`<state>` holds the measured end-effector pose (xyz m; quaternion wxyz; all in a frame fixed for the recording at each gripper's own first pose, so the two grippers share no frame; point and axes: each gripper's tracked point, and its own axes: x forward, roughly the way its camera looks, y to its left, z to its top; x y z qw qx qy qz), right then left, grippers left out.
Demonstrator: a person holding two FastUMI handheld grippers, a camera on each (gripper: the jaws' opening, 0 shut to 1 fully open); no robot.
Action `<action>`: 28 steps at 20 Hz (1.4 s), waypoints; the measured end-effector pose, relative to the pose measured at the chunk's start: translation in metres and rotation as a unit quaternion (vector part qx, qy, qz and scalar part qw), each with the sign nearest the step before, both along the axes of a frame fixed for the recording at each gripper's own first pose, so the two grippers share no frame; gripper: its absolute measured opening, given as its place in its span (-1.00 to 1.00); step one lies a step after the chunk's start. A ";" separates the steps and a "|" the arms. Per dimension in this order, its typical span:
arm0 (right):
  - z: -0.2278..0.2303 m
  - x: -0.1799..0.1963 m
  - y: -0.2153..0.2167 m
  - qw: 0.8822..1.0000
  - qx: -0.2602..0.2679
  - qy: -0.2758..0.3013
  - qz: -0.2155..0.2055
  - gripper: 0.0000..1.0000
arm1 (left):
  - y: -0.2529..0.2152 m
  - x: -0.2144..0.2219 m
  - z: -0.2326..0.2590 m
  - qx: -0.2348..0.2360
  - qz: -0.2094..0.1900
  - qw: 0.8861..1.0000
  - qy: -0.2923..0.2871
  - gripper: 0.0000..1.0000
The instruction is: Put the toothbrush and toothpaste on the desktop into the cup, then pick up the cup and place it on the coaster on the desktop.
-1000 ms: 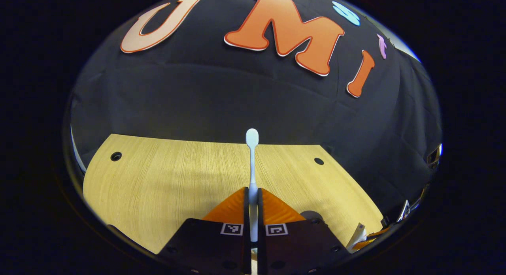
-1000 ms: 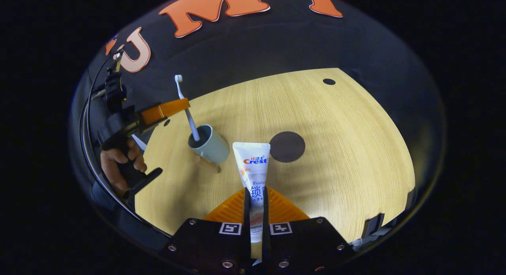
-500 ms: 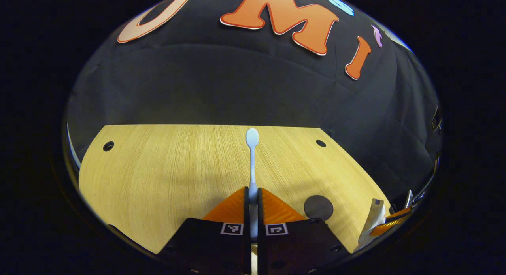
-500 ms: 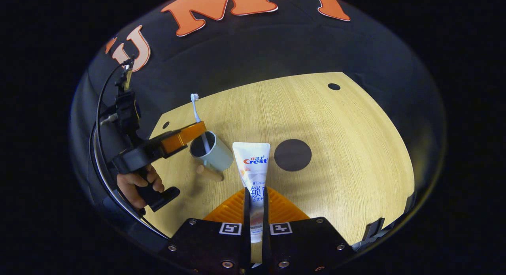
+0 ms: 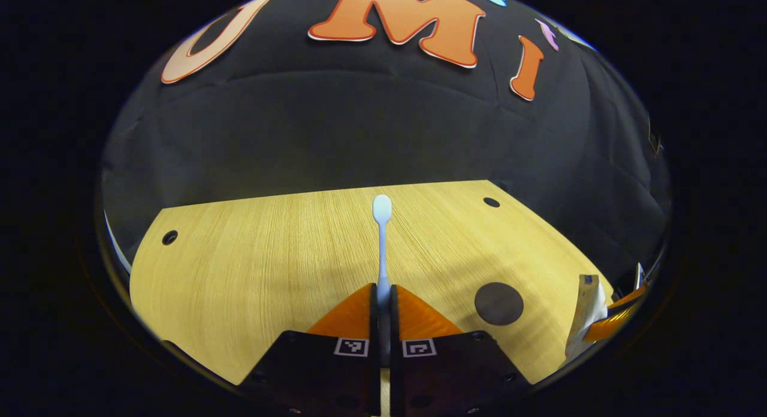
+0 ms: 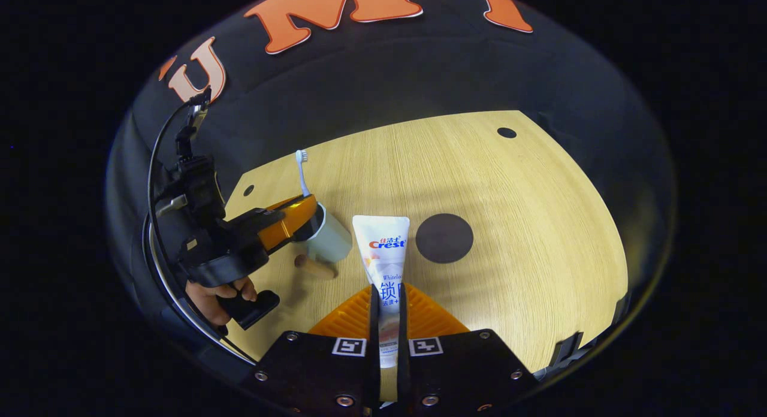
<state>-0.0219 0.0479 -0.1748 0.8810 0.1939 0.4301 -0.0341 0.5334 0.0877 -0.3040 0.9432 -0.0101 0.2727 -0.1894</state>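
Note:
My left gripper (image 5: 382, 294) is shut on a white toothbrush (image 5: 382, 243), whose head points away over the wooden desktop (image 5: 257, 273). In the right gripper view that left gripper (image 6: 307, 215) sits over the rim of the grey-green cup (image 6: 331, 242). The toothbrush (image 6: 304, 172) stands up out of the cup, and its lower end is hidden. My right gripper (image 6: 387, 297) is shut on the white toothpaste tube (image 6: 382, 249), held just right of the cup. The dark round coaster (image 6: 444, 238) lies right of the tube. The coaster (image 5: 499, 303) and the tube (image 5: 587, 309) also appear in the left gripper view.
A person's hand (image 6: 220, 292) grips the left gripper's handle, with a cable looping above it. A small wooden handle (image 6: 314, 267) sticks out at the cup's base. The desktop has small round holes (image 6: 506, 132) near its far corners. The black cloth wall rises behind the desk.
The left gripper has come down with the toothbrush, so its fingers now sit at the cup's rim and less of the shaft shows. The right gripper and toothpaste have barely moved.

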 end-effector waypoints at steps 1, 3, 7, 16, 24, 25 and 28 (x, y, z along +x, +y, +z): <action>0.000 0.000 0.000 1.000 0.000 0.001 -0.001 -0.76 | 0.000 -0.001 -0.001 0.010 -0.001 1.000 -0.003 -0.87; -0.001 0.000 0.000 1.000 0.000 0.002 -0.001 -0.77 | 0.000 -0.003 -0.001 0.015 0.003 1.000 -0.005 -0.88; -0.002 -0.001 0.000 1.000 -0.002 0.006 0.001 -0.76 | 0.002 -0.005 -0.004 0.031 0.006 0.999 -0.010 -0.81; -0.005 -0.002 0.000 1.000 -0.005 0.015 0.007 -0.77 | 0.006 -0.018 -0.004 0.040 -0.002 0.999 -0.008 -0.37; 0.000 0.001 -0.002 1.000 -0.005 0.000 0.011 -0.77 | 0.029 -0.038 0.038 0.036 0.019 0.998 -0.047 0.65; 0.002 0.001 -0.003 1.000 -0.004 -0.006 0.012 -0.77 | 0.036 -0.041 0.044 0.034 0.027 0.998 -0.050 0.72; 0.010 0.004 -0.003 0.999 -0.006 -0.035 0.021 -0.77 | 0.052 -0.051 0.061 0.028 0.052 0.997 -0.057 0.83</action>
